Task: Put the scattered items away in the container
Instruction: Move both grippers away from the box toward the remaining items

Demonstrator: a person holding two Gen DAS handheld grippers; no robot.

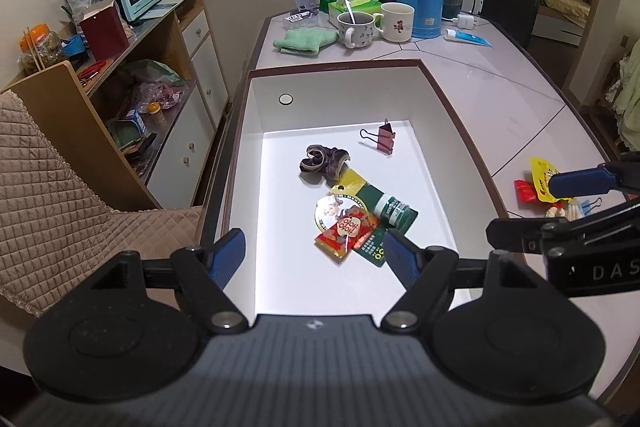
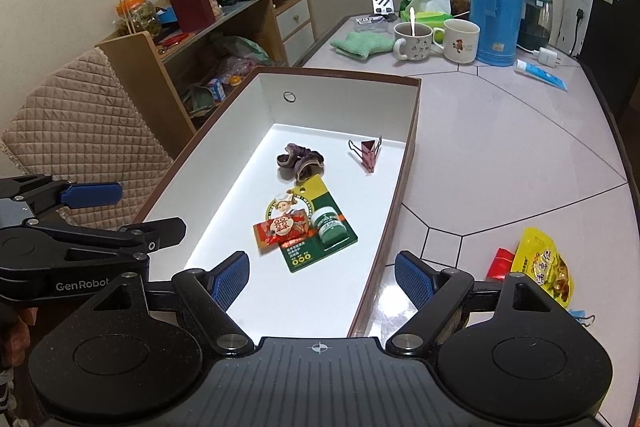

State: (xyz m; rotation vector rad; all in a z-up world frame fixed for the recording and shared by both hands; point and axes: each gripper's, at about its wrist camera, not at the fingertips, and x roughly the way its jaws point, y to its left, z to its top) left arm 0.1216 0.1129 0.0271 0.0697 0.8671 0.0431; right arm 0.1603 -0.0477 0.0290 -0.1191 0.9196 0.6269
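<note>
L gripper [image 1: 310, 253] jaws apart, nothing between pads, above near end of white brown-rimmed rectangular box [image 1: 448, 131]. Inside box, L to R: dark purple fabric scrunchie [image 1: 322, 163], red snack sachet [image 1: 346, 233] atop green/yellow balm blister card [image 1: 378, 205], pink metal binder clip [image 1: 384, 141]. R gripper [image 2: 322, 277] also released, empty. On table [image 2: 500, 155] right of box: small red packet [image 2: 500, 263] w/ yellow snack bag [image 2: 544, 267].

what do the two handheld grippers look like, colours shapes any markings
Both match: matte black bodies with two round black discs at the base, black linkage bars joined by silver pivot pins, and blue ribbed pads on the fingers. The left gripper has a ribbed grey top plate with a small crosshair mark, and white "GenRobot" lettering shows on its side in the right wrist view. The right gripper shows white "DAS" letters in the left wrist view.
</note>
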